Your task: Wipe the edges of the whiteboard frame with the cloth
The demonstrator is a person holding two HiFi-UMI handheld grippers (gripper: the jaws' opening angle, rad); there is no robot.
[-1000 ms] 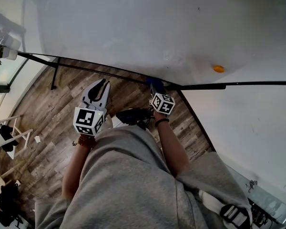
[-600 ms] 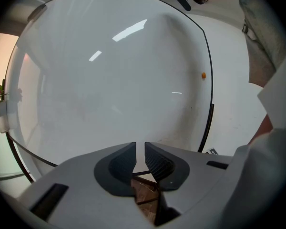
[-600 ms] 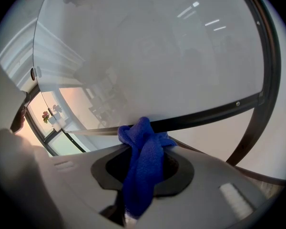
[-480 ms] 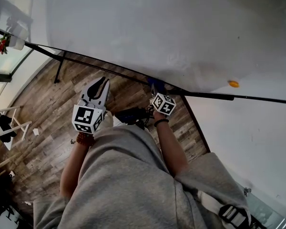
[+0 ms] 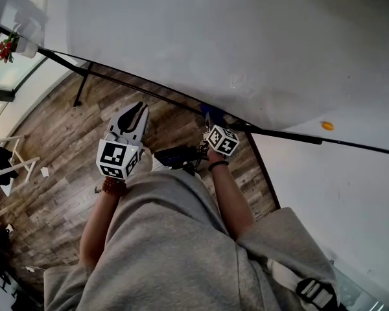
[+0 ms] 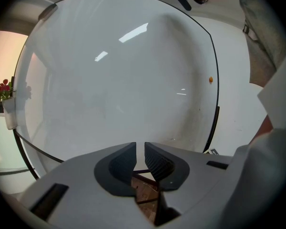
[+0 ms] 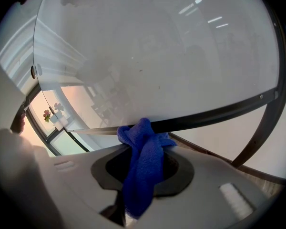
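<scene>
The whiteboard (image 5: 214, 37) fills the top of the head view, and its black bottom frame edge (image 5: 149, 86) slants down to the right. My right gripper (image 5: 214, 118) is shut on a blue cloth (image 5: 212, 113) that presses against this edge. In the right gripper view the cloth (image 7: 143, 161) bunches between the jaws of the right gripper (image 7: 144, 149) and touches the frame bar (image 7: 219, 112). My left gripper (image 5: 133, 118) hangs left of it, below the board and off the frame. In the left gripper view the left gripper (image 6: 140, 157) is shut with nothing in it.
An orange magnet (image 5: 327, 126) sticks to the board near its bottom edge, to the right. A black stand leg (image 5: 83, 83) drops to the wooden floor (image 5: 58, 148). A white chair (image 5: 3, 164) stands far left. A white wall (image 5: 337, 193) lies to the right.
The right gripper and cloth have stayed on the bottom frame edge and now lie farther left of the orange magnet. The left gripper has barely moved.
</scene>
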